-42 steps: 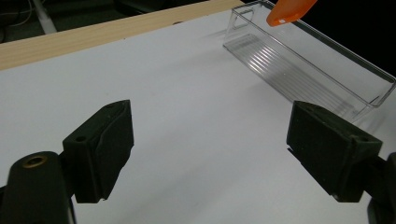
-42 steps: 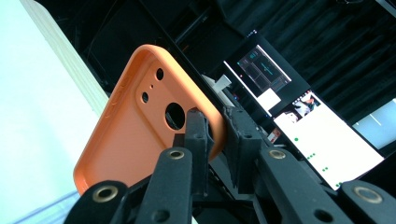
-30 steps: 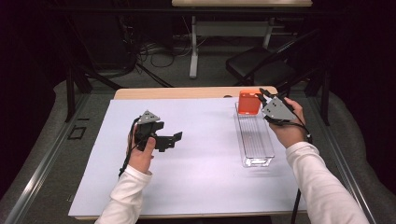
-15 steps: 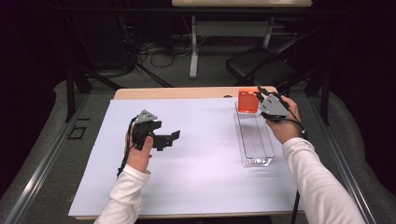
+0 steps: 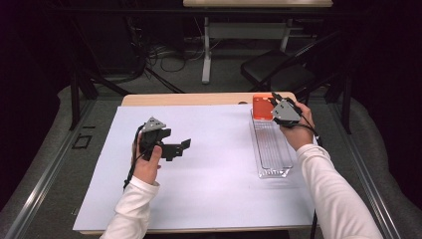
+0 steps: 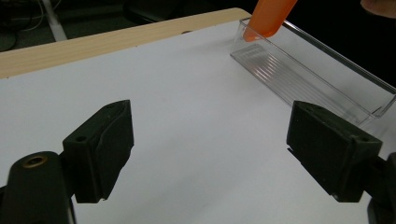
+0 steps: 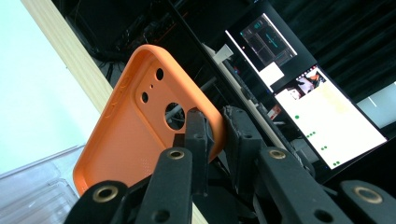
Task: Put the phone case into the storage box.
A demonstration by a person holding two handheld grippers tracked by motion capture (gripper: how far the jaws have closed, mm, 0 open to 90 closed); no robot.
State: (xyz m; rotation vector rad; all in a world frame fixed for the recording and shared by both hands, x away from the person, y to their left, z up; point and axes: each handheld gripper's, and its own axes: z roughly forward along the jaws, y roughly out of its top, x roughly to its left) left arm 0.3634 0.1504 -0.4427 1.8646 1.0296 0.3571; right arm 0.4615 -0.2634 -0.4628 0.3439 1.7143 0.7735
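An orange phone case [image 5: 262, 106] hangs upright over the far end of a long clear plastic tray [image 5: 271, 149] on the white sheet. My right gripper [image 5: 274, 102] is shut on the case's edge; the right gripper view shows the case [image 7: 144, 135] pinched between the two black fingers [image 7: 198, 135], camera holes toward the lens. My left gripper [image 5: 180, 147] hovers over the middle-left of the sheet, open, with nothing between its jaws. In the left gripper view the pads [image 6: 100, 149] stand wide apart, and beyond them sit the tray [image 6: 308, 77] and the case's lower end [image 6: 268, 18].
A white sheet [image 5: 214, 169] covers most of the wooden table [image 5: 199, 98]. Beyond the table's far edge are a dark chair [image 5: 283, 72], a desk leg and floor cables. A lit monitor [image 7: 322, 116] shows in the right gripper view.
My right hand has carried the orange case a little down and toward the tray's far end. The left hand has stayed put.
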